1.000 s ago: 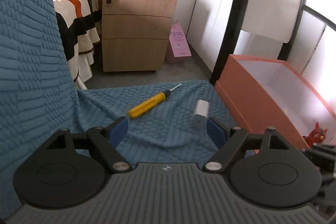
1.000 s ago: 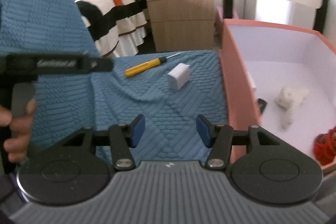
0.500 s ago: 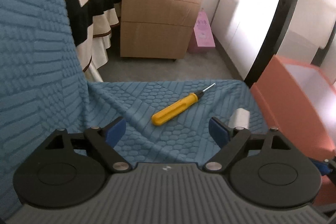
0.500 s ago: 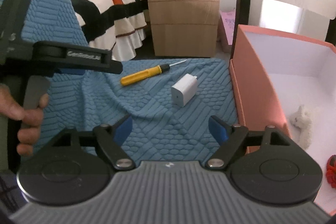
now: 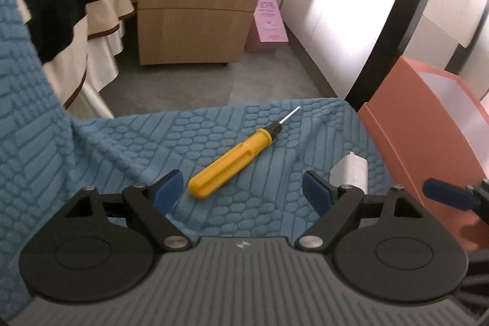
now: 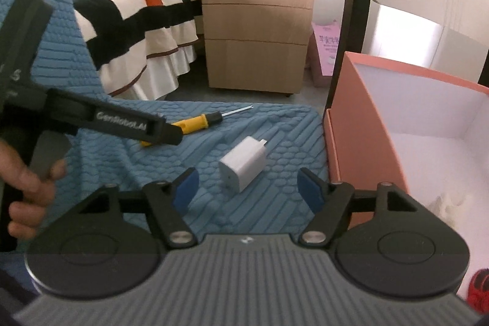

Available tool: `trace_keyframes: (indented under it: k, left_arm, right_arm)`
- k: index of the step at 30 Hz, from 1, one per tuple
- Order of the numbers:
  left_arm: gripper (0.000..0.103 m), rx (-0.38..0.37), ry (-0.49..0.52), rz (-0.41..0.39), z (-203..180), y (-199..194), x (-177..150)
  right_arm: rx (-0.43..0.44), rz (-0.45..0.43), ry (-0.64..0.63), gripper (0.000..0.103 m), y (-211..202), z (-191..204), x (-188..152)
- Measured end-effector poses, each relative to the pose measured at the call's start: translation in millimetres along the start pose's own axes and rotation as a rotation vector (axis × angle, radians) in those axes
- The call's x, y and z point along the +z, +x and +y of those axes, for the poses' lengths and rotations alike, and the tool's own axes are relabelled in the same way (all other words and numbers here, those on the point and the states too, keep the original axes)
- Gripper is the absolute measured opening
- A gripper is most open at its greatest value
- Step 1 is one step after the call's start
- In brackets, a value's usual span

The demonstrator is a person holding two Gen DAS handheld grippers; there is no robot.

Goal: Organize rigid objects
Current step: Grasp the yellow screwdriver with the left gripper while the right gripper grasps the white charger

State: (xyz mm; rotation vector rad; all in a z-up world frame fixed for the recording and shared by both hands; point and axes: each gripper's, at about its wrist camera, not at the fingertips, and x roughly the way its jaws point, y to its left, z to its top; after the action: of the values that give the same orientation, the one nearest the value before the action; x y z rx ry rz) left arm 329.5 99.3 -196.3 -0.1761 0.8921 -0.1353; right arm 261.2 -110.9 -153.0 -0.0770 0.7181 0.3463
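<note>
- The blue textured cloth (image 5: 275, 191) spreads across the work surface, with a striped bed (image 6: 137, 5) and a wooden drawer cabinet (image 6: 256, 29) on the floor at the far side.
- The salmon-coloured storage box (image 6: 360, 161) stands open at the right edge of the cloth; a white fluffy item (image 6: 449, 200) and something red (image 6: 479, 292) lie inside it, too blurred or cropped to identify.
- The left gripper (image 5: 243, 193), its blue pads wide apart and empty, has moved forward over the past second: the yellow screwdriver (image 5: 229, 164) now lies just beyond its fingers, nearer the left pad, handle toward the camera and tip pointing to the far right.
- The right gripper (image 6: 247, 191), fingers likewise spread with nothing between them, has closed in on the white charger plug (image 6: 243, 167), which now sits between the two pads' line and just ahead of them.
- The charger rests on the cloth near the box wall; the screwdriver lies to its far left, well apart from it.
- Both items remain outside the box, so the tidying appears unfinished; each gripper seems lined up for its own pickup.
</note>
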Motion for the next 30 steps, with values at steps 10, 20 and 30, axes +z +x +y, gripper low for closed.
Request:
trace_keyframes:
  k: [10,20,30]
  left_arm:
    - [0.065,0.009,0.068,0.016,-1,30,10]
    - [0.051,0.068,0.151,0.014,-7,44,3]
    - [0.027,0.088,0.174,0.008,-12,45,-1]
  right_arm:
    - [0.072,0.043,0.059,0.067,32,0,14]
    - [0.109,0.131,0.214,0.067,64,-14,16]
    - [0.110,0.166,0.308,0.055,74,-27,8]
